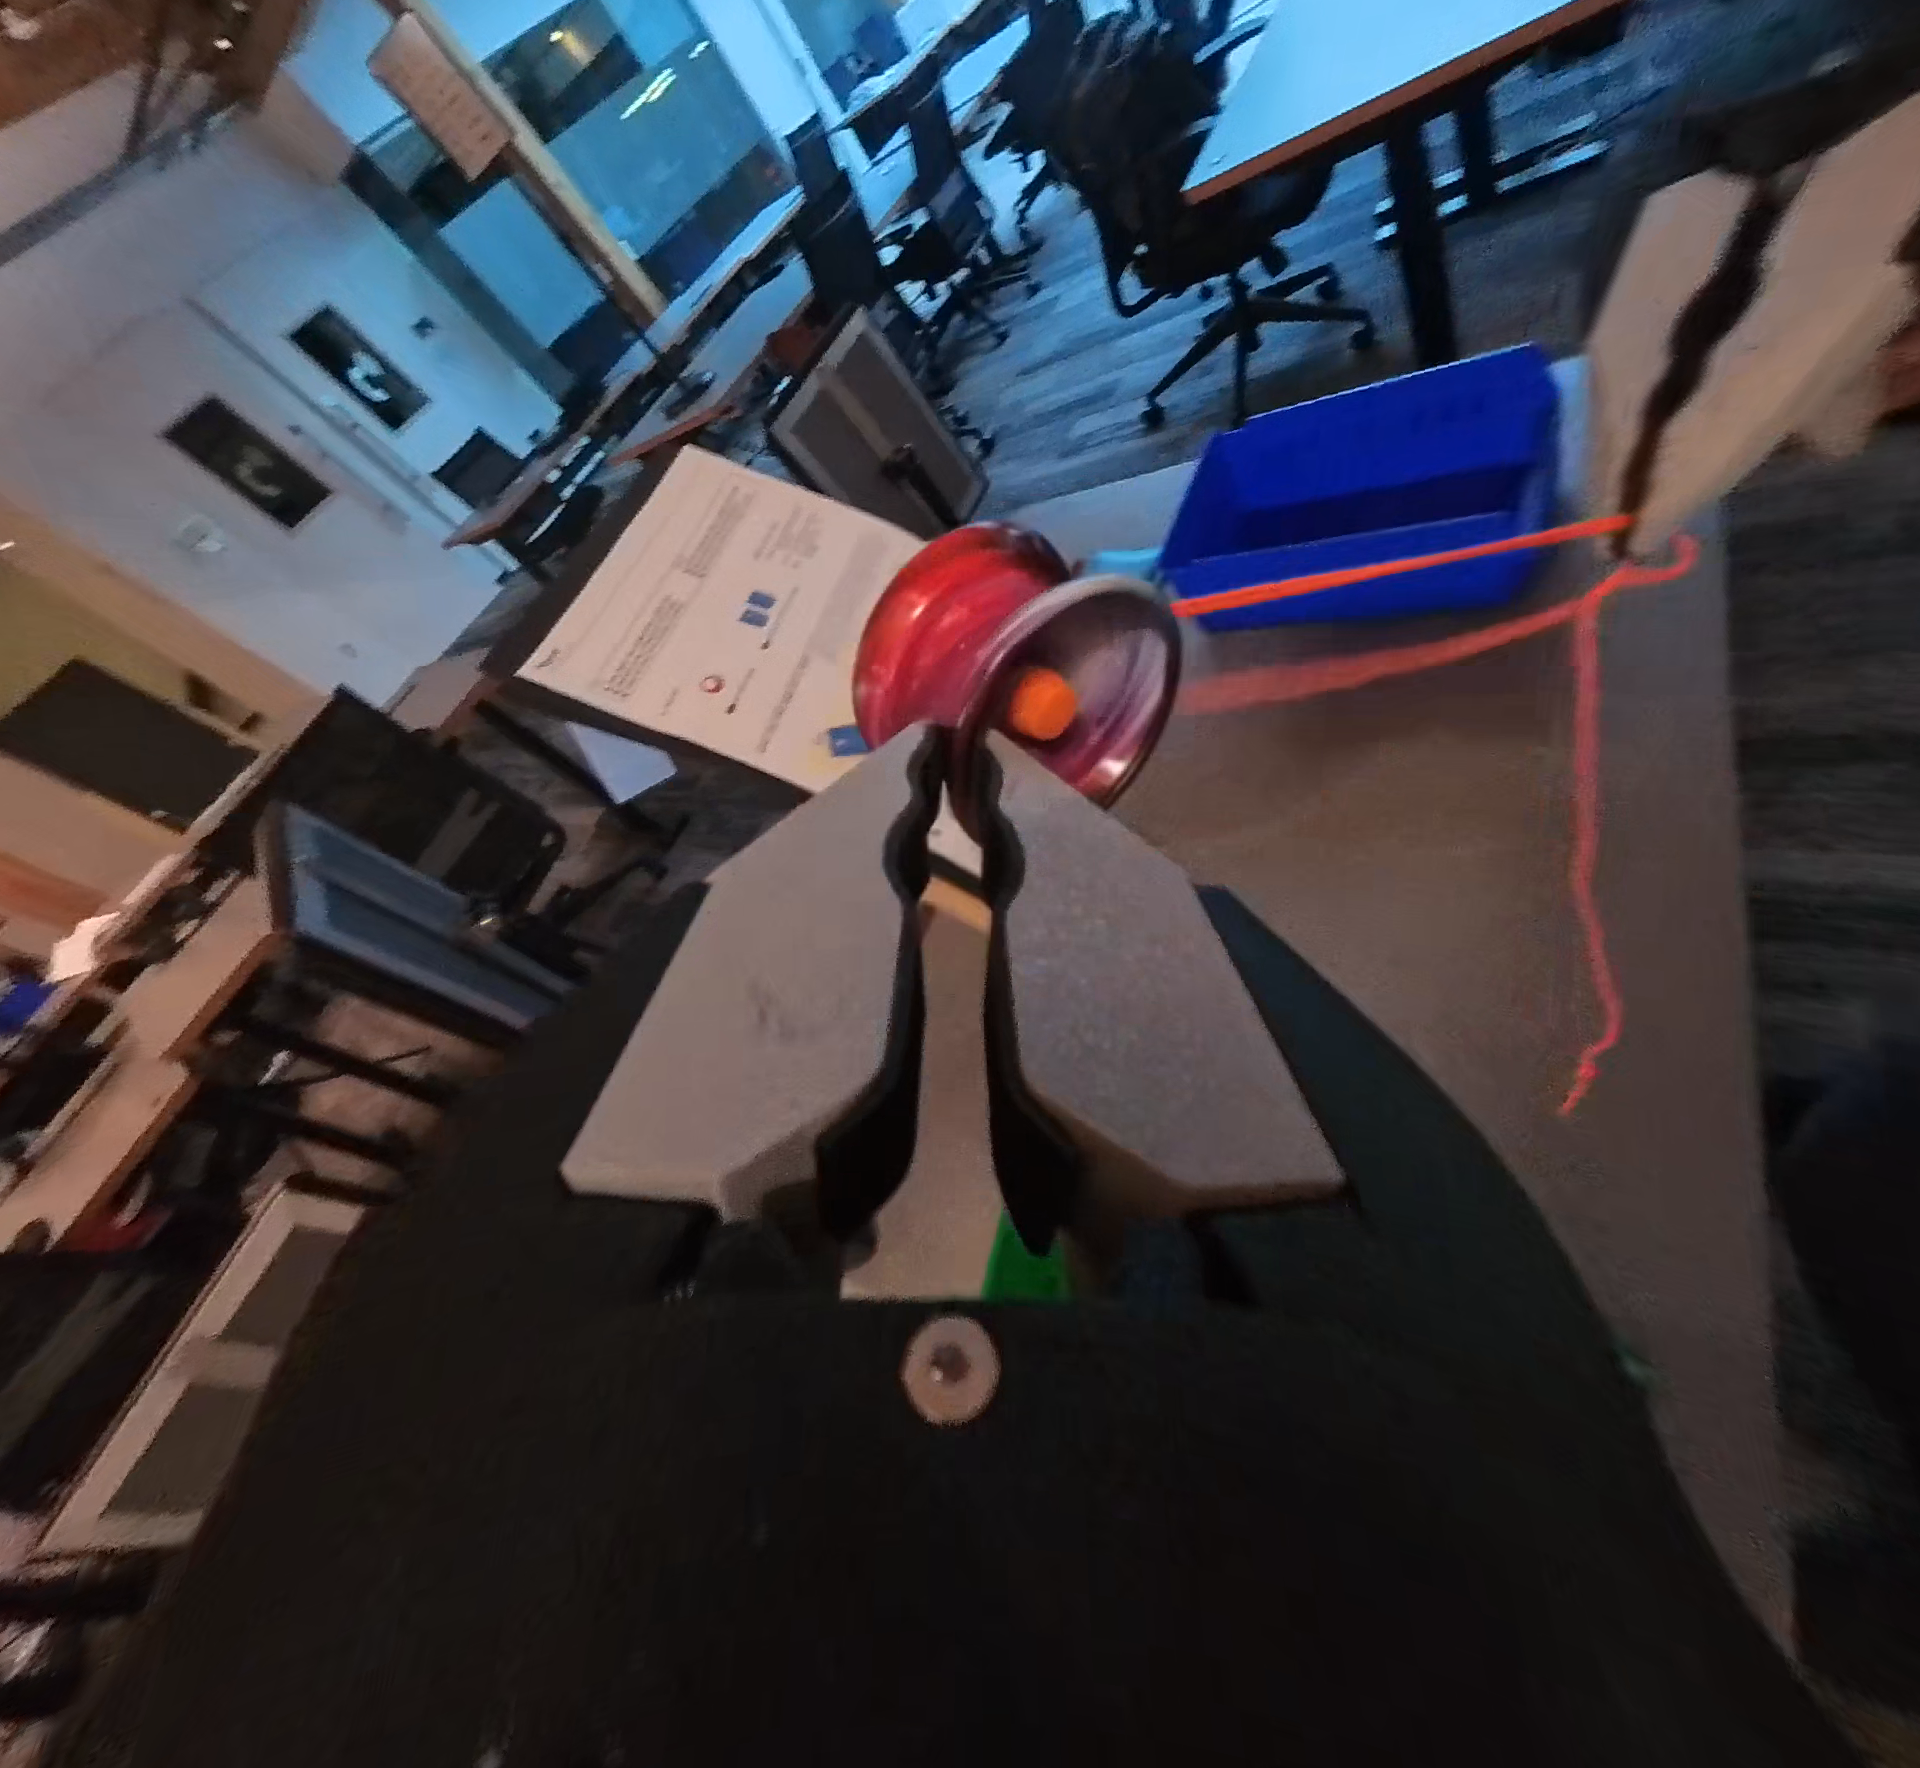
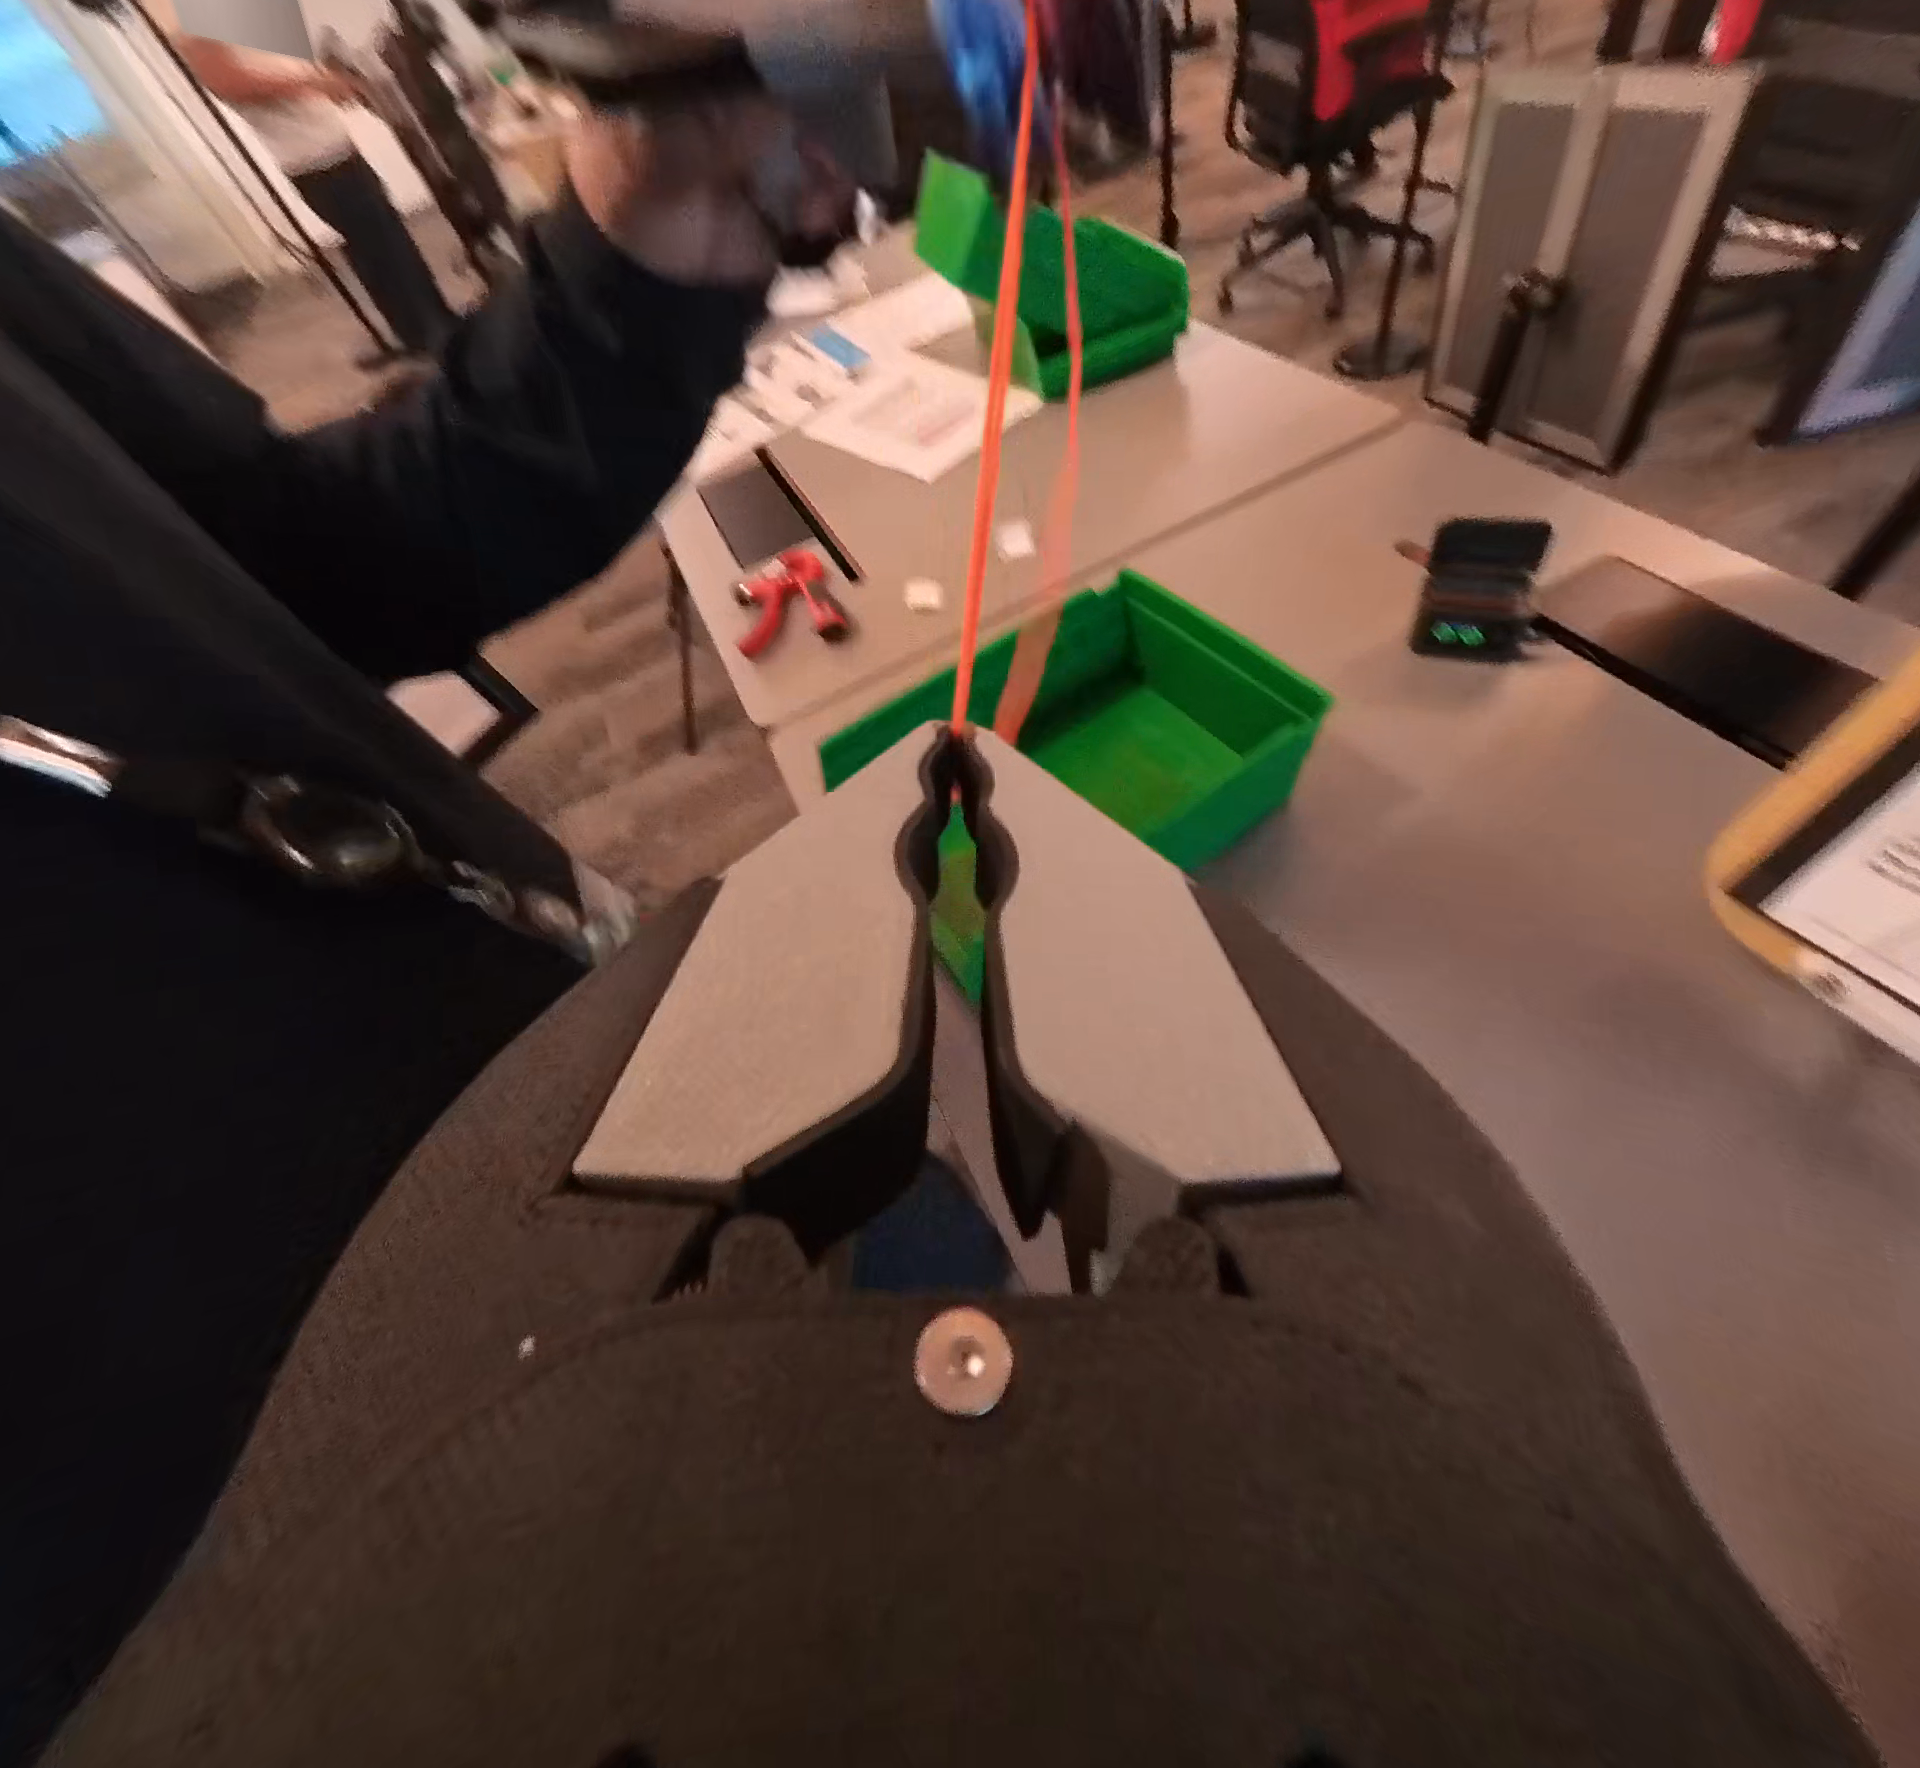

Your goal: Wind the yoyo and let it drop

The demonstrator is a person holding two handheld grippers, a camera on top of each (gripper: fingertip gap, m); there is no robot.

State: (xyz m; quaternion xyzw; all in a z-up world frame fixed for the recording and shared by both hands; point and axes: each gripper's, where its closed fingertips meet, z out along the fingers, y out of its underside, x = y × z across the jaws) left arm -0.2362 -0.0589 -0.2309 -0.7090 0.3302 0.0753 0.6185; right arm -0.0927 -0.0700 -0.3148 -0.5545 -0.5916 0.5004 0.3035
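Nearest the lens in the left wrist view, the left gripper is pressed together on the rim of one half of the red yoyo, which is carried at the very fingertips, above the grey table. An orange hub is seen in the yoyo's open face. Beyond it a printed sheet is laid on the table. From the yoyo an orange string is stretched taut to the right, past a blue bin, to the right gripper. In the right wrist view, that string is pinched at the closed fingertips of the right gripper, over a green bin; the yoyo is too blurred there to be placed.
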